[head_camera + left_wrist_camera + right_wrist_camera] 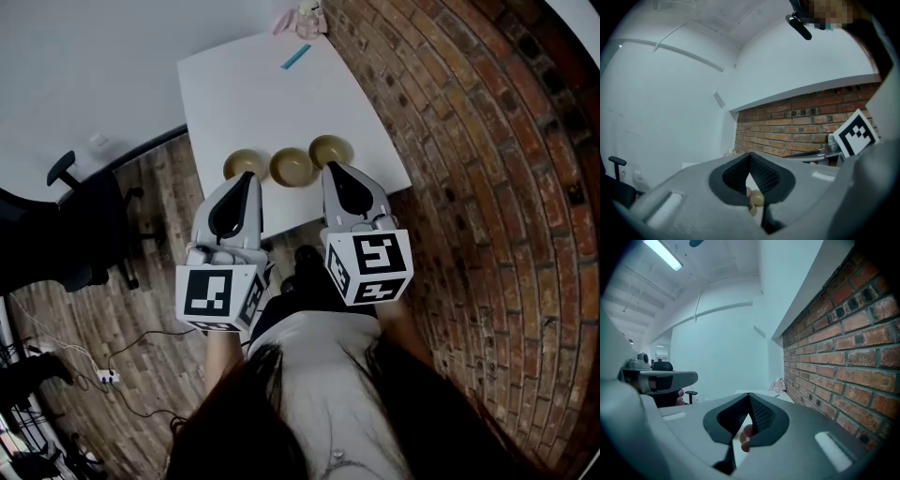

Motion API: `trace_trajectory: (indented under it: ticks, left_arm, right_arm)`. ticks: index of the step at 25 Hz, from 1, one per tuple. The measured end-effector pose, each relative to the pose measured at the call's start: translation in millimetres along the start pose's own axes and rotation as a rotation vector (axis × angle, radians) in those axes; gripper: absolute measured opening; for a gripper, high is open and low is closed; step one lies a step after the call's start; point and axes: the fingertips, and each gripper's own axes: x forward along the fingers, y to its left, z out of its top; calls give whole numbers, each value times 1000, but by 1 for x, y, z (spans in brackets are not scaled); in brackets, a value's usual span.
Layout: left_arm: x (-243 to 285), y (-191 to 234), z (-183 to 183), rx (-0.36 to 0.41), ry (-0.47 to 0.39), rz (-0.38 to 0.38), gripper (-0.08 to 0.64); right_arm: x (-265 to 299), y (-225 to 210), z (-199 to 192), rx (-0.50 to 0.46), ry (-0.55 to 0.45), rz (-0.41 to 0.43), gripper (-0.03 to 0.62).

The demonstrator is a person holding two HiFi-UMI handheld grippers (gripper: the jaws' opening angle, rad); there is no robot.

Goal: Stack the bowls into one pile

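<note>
From the head view, an office chair [89, 211] stands on the wooden floor [141, 309] at far left, well apart from the white counter [272, 103]. We hold the left tool [251, 178] at the counter's near edge. Its jaws are pressed together on nothing, and its tip lines up with the near rim of the left bowl [246, 164]. Three tan bowls sit unstacked, side by side along that edge: next the middle bowl [292, 167], then the right bowl [331, 150]. Beyond them, open white surface runs to a blue strip [296, 57] near the far edge. The right tool [333, 171], likewise closed and empty, points at the right bowl. A brick wall [469, 187] runs near the counter's right edge. Each tool's cube carries black-and-white square markers.

Only the left gripper view shows a tan bowl through the gap below the left tool's [750, 157] meeting jaws. Only the right gripper view, past the closed right tool [749, 397], shows a ceiling strip light [663, 254].
</note>
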Motion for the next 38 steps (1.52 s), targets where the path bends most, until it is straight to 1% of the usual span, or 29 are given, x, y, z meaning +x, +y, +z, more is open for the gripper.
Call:
trace_trajectory:
  ticks: [6,16,34,38]
  left_arm:
    - [14,11,-2,-1,4,41,2]
    - [42,24,-9,-12,16,86,2]
    - [78,45,-41,-64,84,151,2]
    - [82,50,-48,-73,93,176,2]
  right_arm:
    - [18,-10,-10,16,29,21,3]
    - [56,-29,-39,53,127,56,3]
    - [107,-48,-105,110,319,101,6]
    - [116,-50,-120,131,358,111,12]
